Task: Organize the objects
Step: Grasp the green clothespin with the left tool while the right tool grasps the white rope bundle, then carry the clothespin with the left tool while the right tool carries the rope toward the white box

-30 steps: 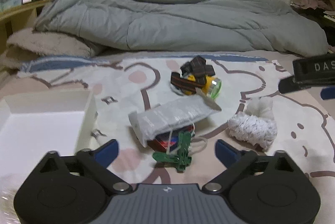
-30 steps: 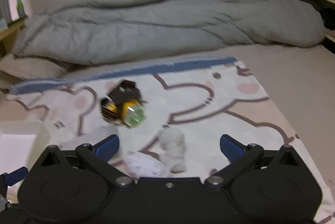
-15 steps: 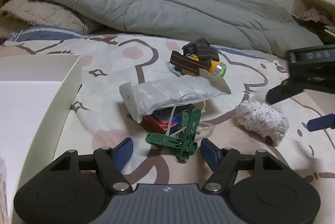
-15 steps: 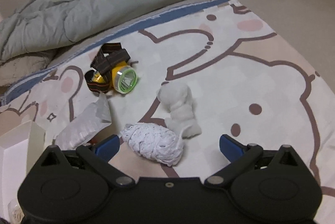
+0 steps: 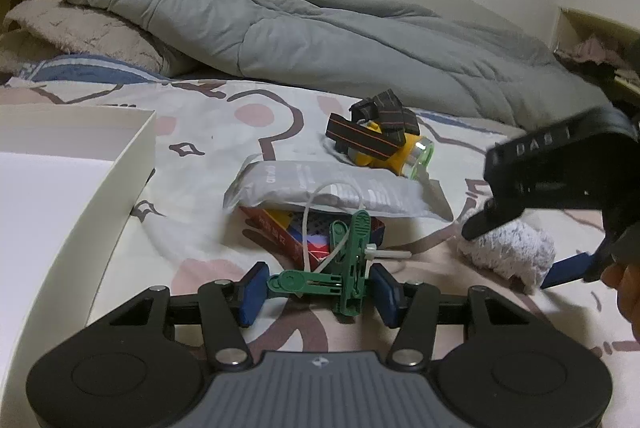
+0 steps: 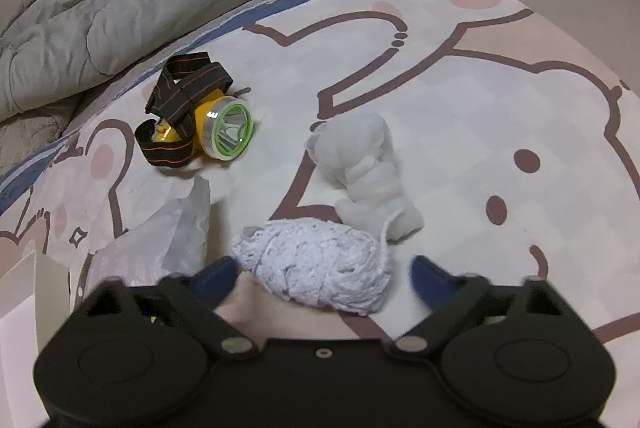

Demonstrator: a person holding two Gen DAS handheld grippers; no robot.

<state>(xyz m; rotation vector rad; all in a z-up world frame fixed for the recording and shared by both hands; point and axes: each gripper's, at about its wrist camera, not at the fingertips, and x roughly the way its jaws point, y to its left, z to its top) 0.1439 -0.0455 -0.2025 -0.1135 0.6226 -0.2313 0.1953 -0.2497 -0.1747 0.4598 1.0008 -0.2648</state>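
Observation:
Green plastic clips lie on the patterned bedsheet in front of a red box, which sits under a grey pouch. My left gripper is shut on the green clips, with a blue pad against each end. A white lace bundle lies between the fingers of my right gripper. Those jaws are closing, and a gap shows at the right pad. The left wrist view also shows the right gripper over the bundle.
A yellow headlamp with a black strap lies behind the pouch, and a white cloth wad behind the bundle. An open white box stands at the left. A grey duvet covers the far bed. A hand shows at the right edge.
My left gripper came down to the green clips and closed on them. My right gripper dropped and tipped down over the lace bundle, its jaws narrowing around it.

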